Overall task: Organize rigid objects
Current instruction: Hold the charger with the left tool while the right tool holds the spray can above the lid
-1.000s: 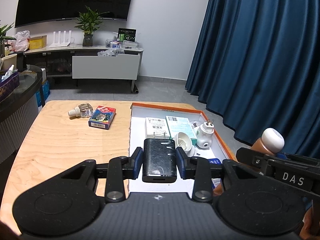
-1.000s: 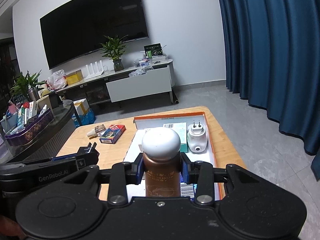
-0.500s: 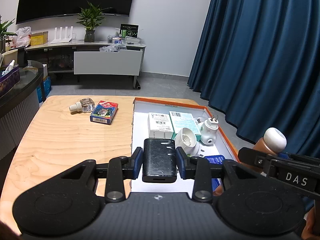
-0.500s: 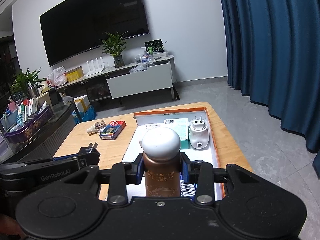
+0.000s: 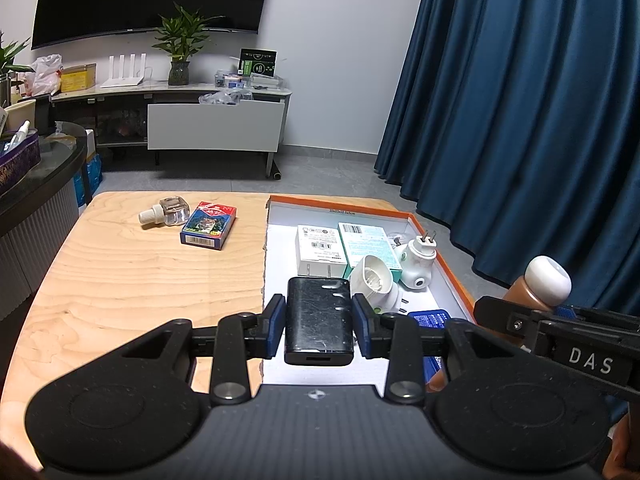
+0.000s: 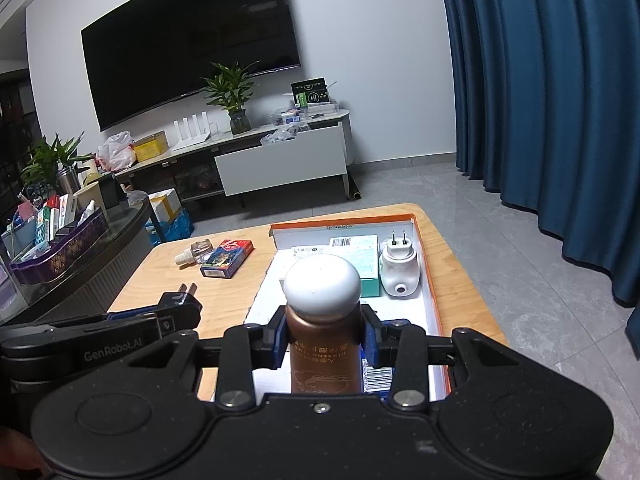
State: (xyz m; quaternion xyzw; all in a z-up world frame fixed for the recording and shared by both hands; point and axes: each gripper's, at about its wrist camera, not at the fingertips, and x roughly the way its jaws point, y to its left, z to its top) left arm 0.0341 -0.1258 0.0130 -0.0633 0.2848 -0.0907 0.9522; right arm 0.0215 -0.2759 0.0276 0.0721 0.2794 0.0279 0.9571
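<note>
Black charger (image 5: 319, 322) stays clamped in the left gripper (image 5: 319, 326), brown bottle (image 6: 324, 344) in the right gripper (image 6: 325, 340). Nothing's shifted; both hang over the tray's (image 5: 440, 254) near end. Neither placed yet, I'd say.

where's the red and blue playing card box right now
The red and blue playing card box lies flat on the wooden table, left of the orange-rimmed tray in the left wrist view, beside the small clear glass bottle.
</note>
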